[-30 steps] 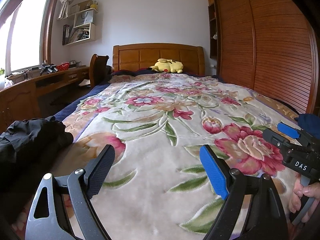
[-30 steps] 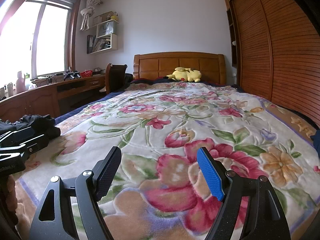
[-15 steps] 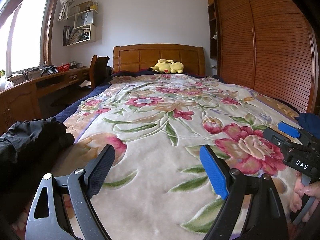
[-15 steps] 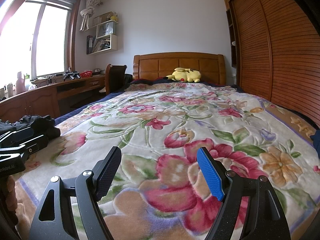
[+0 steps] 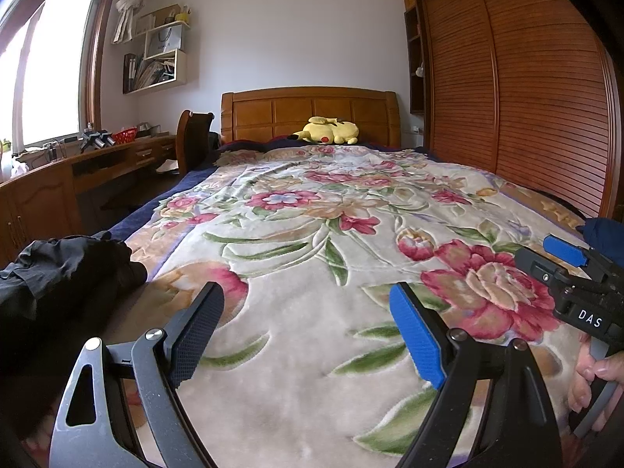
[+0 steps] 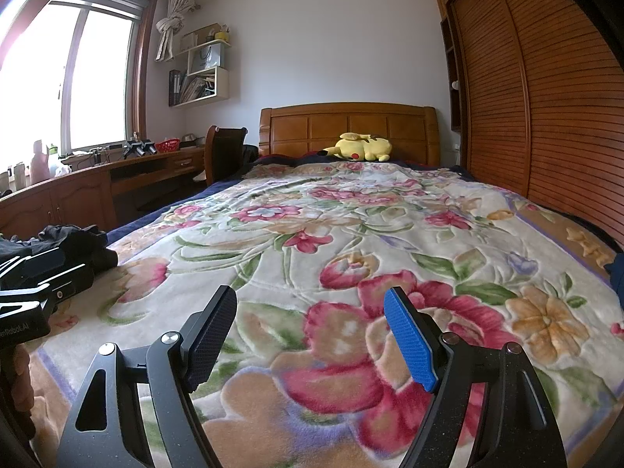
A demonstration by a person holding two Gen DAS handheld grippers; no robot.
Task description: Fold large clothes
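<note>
Wrist views: left claw [image 5: 306, 325], right claw [image 6: 310, 331] wide, empty.

My left tongs [image 5: 304, 335] and right tongs [image 6: 312, 335] hang side by side over the bed [image 5: 312, 234]. A crumpled garment [image 5: 62, 269] lies at its left edge, a plush toy [image 5: 329, 130] against the headboard [image 5: 308, 111], the wardrobe [image 5: 526, 89] to my right.

My left gripper [image 5: 306, 327] and right gripper [image 6: 310, 333] look alike: black frames, silver screws, one black textured pad [image 5: 197, 329], one blue pad [image 5: 417, 337]. White "DAS" lettering [image 5: 589, 318] marks the right one.
</note>
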